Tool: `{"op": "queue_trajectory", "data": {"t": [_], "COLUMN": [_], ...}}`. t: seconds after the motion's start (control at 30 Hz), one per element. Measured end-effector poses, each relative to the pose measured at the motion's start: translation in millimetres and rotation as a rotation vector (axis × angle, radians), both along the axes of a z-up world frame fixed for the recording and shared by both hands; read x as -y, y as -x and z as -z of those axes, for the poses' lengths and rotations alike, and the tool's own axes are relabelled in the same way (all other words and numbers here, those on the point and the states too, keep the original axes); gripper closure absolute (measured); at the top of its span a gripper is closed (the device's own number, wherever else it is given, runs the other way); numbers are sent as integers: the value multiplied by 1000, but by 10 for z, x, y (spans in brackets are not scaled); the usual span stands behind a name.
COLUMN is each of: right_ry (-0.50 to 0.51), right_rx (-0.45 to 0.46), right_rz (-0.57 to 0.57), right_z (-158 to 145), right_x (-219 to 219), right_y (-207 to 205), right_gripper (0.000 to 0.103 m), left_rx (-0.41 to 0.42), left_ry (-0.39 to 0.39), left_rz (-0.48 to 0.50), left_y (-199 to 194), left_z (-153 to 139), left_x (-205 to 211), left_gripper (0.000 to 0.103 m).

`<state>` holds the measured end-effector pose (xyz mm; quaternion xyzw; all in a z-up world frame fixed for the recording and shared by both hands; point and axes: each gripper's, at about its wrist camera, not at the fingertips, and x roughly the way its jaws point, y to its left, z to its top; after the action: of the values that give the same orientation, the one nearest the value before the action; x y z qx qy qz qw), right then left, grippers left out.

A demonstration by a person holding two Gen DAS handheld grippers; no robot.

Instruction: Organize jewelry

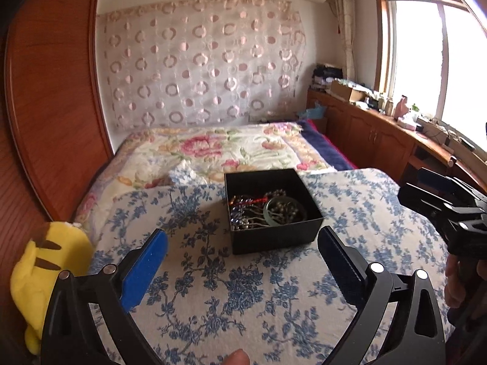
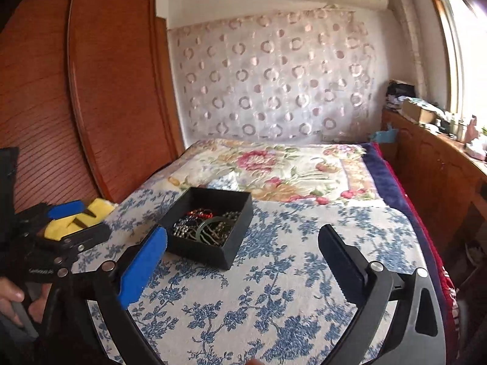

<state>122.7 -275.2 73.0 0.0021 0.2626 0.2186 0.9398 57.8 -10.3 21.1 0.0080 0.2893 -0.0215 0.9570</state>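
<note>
Only small white lettering on the left gripper (image 2: pixel 68 226), too blurred to read.

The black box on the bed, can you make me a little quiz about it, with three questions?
1. True or false: the black box stands on the blue-flowered bedspread.
2. What lies inside it? A) socks B) jewelry C) nothing
3. Fill in: the left gripper and right gripper are both ____.

Key: 1 true; 2 B; 3 open, holding nothing.
</note>
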Motion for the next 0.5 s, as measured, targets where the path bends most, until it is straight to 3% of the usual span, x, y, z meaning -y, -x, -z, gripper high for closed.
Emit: {"op": "queue_trajectory", "data": {"t": [0.5], "right_ry": [-3], "right_rx": [72], "right_rz": [53], "right_z": [-205], "right_x": [90], "right_y": [406], "right_gripper": [3], "left_rx": [54], "left_ry": [-6], "left_rz": [-22], "left_y": [291], "left_z": [-200], "left_x": [24], "left_gripper": [8]}}
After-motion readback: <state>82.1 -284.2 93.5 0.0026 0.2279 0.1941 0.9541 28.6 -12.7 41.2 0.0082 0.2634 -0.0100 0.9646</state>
